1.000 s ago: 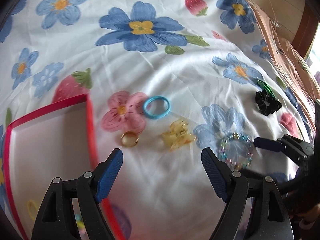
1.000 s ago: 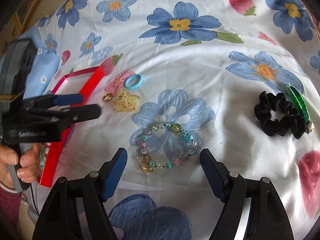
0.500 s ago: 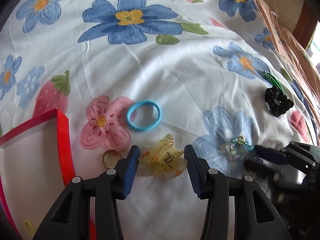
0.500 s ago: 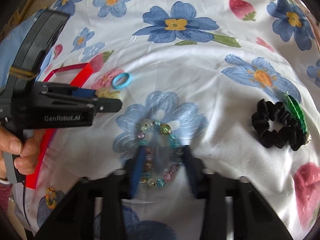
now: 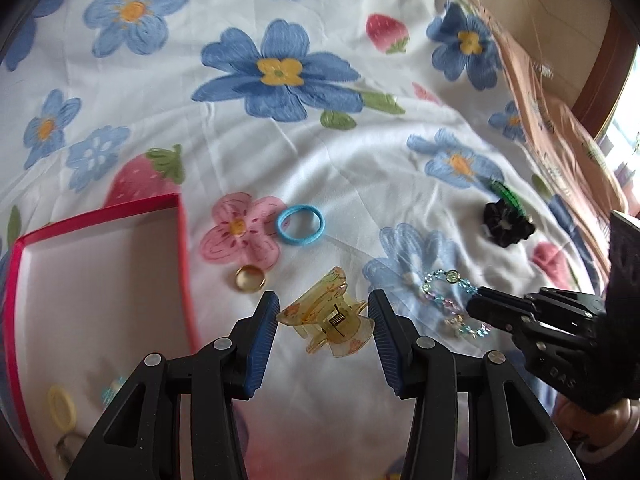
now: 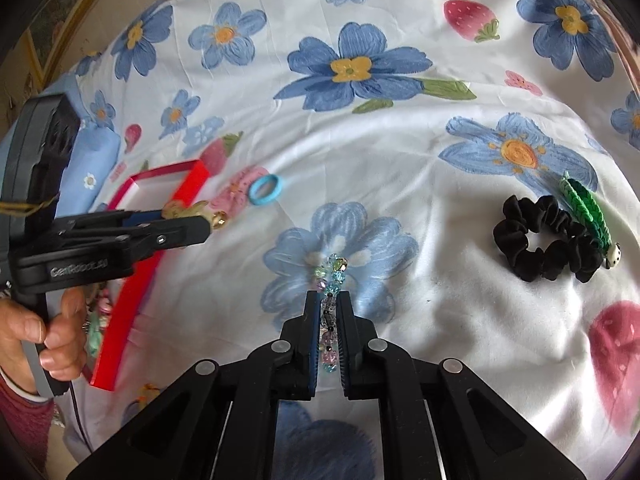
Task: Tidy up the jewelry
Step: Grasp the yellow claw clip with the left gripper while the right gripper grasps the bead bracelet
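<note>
My left gripper (image 5: pixel 323 314) is shut on a translucent yellow claw hair clip (image 5: pixel 327 317) and holds it just above the floral sheet. My right gripper (image 6: pixel 329 308) is shut on a pastel beaded bracelet (image 6: pixel 331 280), squeezed flat between the pads; it also shows in the left wrist view (image 5: pixel 448 300). A red box (image 5: pixel 100 280) with a white inside lies at the left and holds a yellow ring (image 5: pixel 61 406) and other small pieces. A gold ring (image 5: pixel 250 279) and a blue hair tie (image 5: pixel 300 225) lie beside the box.
A black scrunchie (image 6: pixel 544 240) with a green leaf clip (image 6: pixel 586 212) lies at the right on the sheet. A brown cardboard box (image 5: pixel 560 92) borders the bed at the far right. The left gripper and the hand holding it (image 6: pixel 60 320) appear at the left of the right wrist view.
Both grippers closed from open. The left one now holds the hair clip raised off the sheet. The right one pinched the bracelet flat between its pads.
</note>
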### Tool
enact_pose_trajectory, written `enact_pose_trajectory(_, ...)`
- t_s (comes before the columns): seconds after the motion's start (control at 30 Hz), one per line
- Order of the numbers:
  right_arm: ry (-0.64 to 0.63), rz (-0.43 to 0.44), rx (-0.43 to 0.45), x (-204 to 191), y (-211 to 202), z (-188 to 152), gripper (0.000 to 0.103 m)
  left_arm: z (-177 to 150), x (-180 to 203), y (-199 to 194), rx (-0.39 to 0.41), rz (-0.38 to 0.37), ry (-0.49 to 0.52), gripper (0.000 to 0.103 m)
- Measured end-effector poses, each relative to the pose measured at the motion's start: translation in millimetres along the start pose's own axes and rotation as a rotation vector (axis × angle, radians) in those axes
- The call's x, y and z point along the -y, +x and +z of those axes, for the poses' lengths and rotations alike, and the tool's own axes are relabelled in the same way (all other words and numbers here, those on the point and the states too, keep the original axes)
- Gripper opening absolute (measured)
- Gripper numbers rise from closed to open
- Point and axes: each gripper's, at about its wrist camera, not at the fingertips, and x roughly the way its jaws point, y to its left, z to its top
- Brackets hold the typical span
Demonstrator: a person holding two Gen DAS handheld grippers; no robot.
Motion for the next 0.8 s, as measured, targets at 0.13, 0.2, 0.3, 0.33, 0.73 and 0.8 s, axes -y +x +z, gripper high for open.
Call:
enact_pose_trajectory(0.13,-0.012,0.023,0.024,-11,-11,3,0.007,-15,-7,-31,0.035,-0.005,-0.028,0.046)
enact_pose_trajectory(0.2,-0.014,0.034,0.031,-16,-14,4,0.007,-24,-12,-46,0.048,-0.006,-0.039,0.046)
enact_pose_trajectory(0.3,-0.034,0.044,0.044,-28,-19,8,0.007,-35,-21,-66,0.064,0.004,-0.060,0.046)
enact_pose_trajectory(0.33,-0.037,0.048,0.047,-31,-20,9,0.007,-38,-23,-72,0.070,0.007,-0.066,0.046)
enact_pose_trajectory(0.73,-0.108,0.119,0.087,-83,-26,24,0.007,-65,-59,-123,0.112,0.064,-0.124,0.046)
enact_pose_trajectory(0.8,-0.121,0.134,0.090,-94,-25,27,0.007,-67,-64,-126,0.113,0.074,-0.133,0.045)
